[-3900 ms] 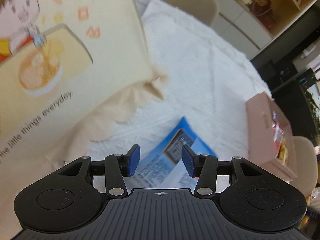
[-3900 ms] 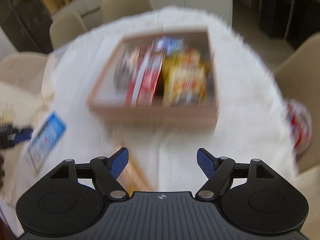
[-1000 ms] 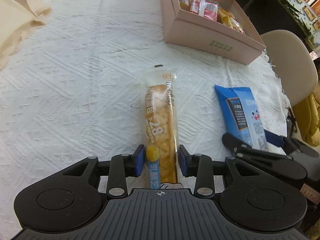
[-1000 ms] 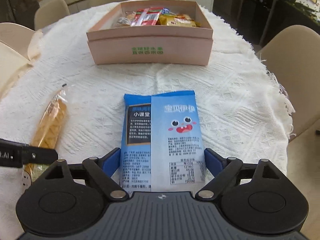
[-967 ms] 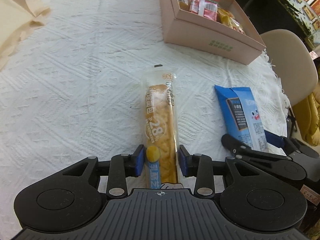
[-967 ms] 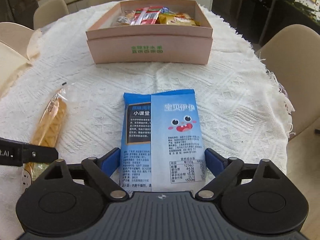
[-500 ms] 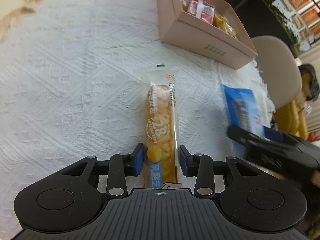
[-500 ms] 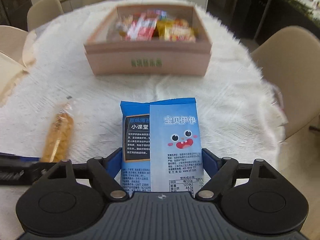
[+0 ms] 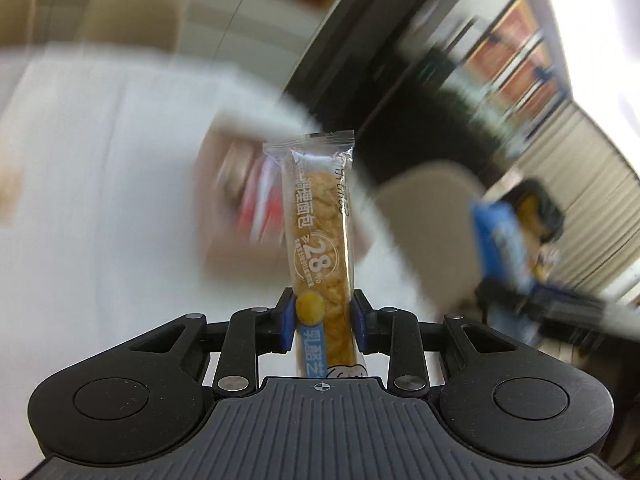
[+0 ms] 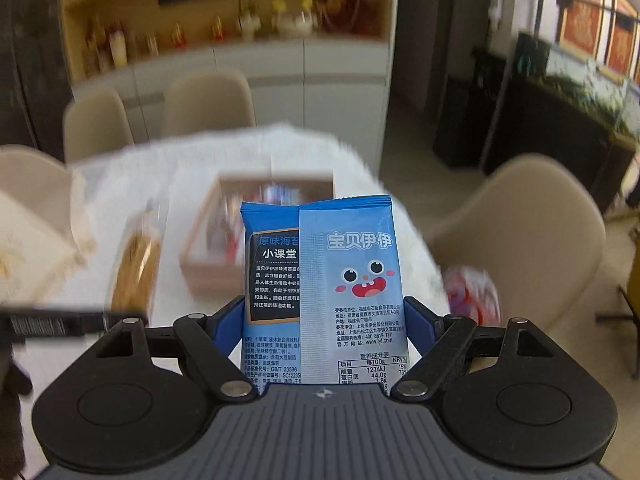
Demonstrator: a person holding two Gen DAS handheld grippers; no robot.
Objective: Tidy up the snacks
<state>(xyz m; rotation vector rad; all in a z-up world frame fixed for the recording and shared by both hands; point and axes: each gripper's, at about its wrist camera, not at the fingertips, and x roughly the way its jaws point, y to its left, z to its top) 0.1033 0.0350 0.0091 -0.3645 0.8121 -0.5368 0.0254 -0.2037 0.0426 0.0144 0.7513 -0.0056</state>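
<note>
My left gripper (image 9: 322,320) is shut on a long clear bread packet (image 9: 322,232) and holds it upright in the air. My right gripper (image 10: 324,324) is shut on a blue seaweed snack packet (image 10: 324,280) and holds it raised above the table. The pink snack box (image 10: 208,268) with several packets inside lies ahead, blurred; it also shows behind the bread in the left wrist view (image 9: 228,216). The bread packet (image 10: 136,272) and the left gripper show at the left of the right wrist view. The blue packet (image 9: 500,248) shows at the right of the left wrist view.
A white tablecloth (image 10: 200,168) covers the round table. Beige chairs (image 10: 528,232) stand around it. A red and white packet (image 10: 472,292) lies at the table's right edge. A cream cloth (image 10: 28,240) lies at the left. A shelf cabinet (image 10: 224,20) stands behind.
Both grippers have lifted their packets off the table and tilted upward. The box now appears farther and lower. Both views are blurred by motion.
</note>
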